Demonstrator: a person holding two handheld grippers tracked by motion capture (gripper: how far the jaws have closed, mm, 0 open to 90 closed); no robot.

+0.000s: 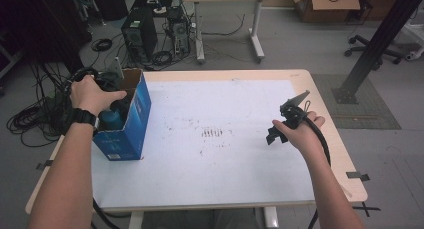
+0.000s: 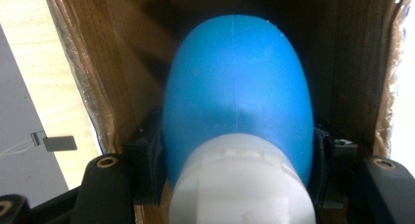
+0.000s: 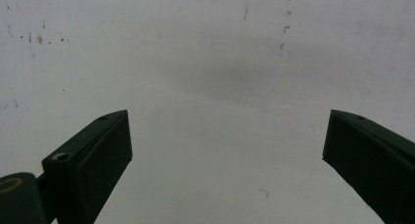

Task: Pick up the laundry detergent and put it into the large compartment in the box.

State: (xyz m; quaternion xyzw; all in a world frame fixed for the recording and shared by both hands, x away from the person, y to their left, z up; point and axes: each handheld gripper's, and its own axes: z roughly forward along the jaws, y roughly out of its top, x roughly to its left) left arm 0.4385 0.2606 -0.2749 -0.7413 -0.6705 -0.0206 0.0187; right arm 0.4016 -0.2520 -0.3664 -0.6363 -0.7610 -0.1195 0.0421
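A blue bottle (image 2: 237, 82) with a white cap (image 2: 242, 185) fills the left gripper view, standing inside a brown-walled cardboard box. My left gripper (image 2: 237, 160) is shut on it, one black jaw pressing each side just above the cap. In the high view the box (image 1: 134, 120) is blue outside and stands at the table's left edge. The left gripper (image 1: 109, 98) reaches down into its open top, and the bottle (image 1: 111, 121) shows below the hand. My right gripper (image 1: 272, 135) hangs over the right part of the table. Its jaws stand wide apart above the white sheet, right gripper (image 3: 227, 155) open with nothing between them.
A white sheet (image 1: 210, 169) covers most of the wooden table, with dark smudges (image 1: 214, 133) near its middle. On the floor beyond stand computer towers (image 1: 140, 34), coiled cables (image 1: 30, 121) and another desk's leg (image 1: 257, 34). A black slanted beam (image 1: 375, 44) rises at the right.
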